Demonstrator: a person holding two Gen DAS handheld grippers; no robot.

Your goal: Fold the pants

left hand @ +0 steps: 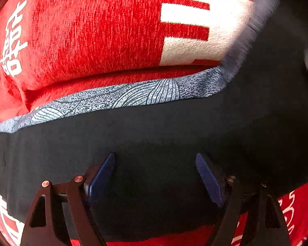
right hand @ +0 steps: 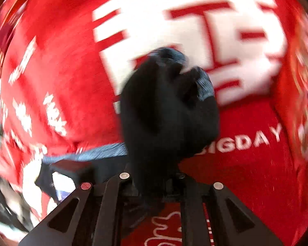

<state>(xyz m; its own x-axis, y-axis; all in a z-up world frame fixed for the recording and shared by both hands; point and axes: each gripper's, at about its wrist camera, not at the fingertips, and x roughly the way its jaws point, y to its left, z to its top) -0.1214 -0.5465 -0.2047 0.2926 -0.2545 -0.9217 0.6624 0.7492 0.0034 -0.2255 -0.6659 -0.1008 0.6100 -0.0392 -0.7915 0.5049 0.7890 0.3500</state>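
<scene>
Black pants (left hand: 154,139): spread flat on the red blanket (left hand: 82,41) directly beneath the left gripper (left hand: 155,176), jaws apart and empty, patterned waistband (left hand: 133,96) running crosswise just ahead; right gripper (right hand: 154,184) clamped on a lifted bunch (pads hidden by cloth).
</scene>
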